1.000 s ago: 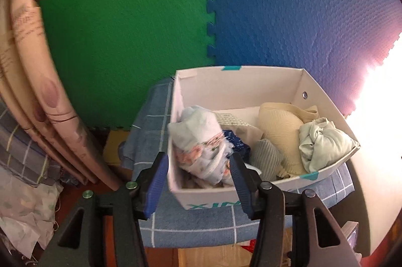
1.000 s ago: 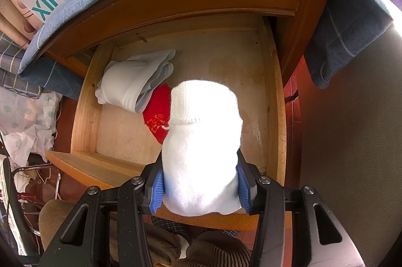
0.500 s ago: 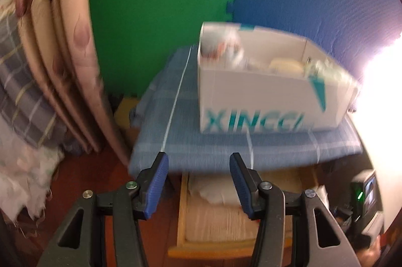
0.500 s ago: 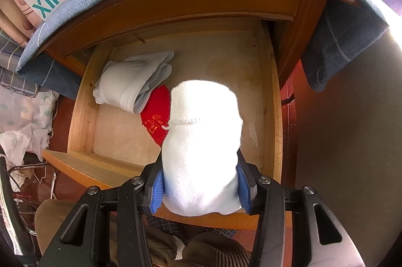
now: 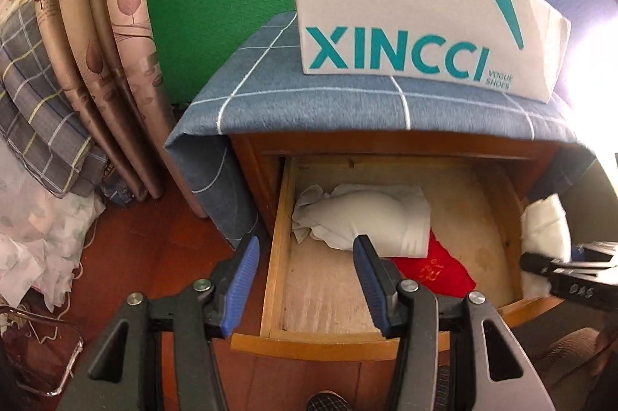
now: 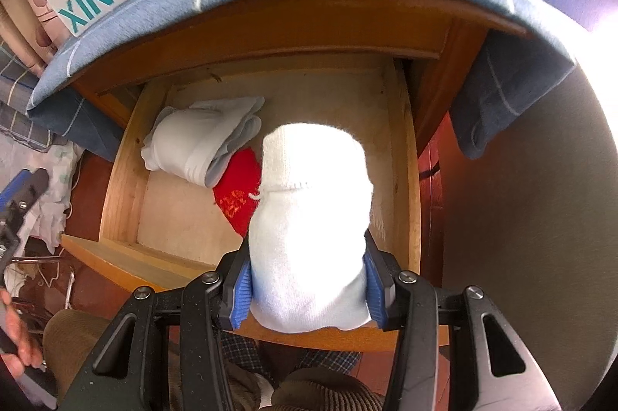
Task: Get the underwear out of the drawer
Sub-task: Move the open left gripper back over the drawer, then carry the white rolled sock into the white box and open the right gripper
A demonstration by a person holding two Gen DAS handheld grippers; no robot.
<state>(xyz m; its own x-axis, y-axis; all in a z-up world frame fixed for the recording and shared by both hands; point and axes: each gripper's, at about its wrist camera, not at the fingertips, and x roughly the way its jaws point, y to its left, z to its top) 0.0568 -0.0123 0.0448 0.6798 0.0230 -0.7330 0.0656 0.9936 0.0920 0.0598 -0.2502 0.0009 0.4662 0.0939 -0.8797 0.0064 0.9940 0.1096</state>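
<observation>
My left claw (image 5: 305, 279) is open with nothing in it. It hangs over the front left of the open drawer (image 5: 278, 248). The white folded underwear (image 5: 367, 218) lies just past my claw, at about one o'clock, near the drawer's left wall. Its long side runs from nine to three o'clock. A red cloth (image 5: 432, 268) peeks from under it at three o'clock. My right claw (image 6: 307, 291) is squeezing a white sock (image 6: 309, 218), so I think my left is nearer.

likely bedroom, wooden drawer (image 5: 347, 295), curtains (image 5: 96, 44)
</observation>
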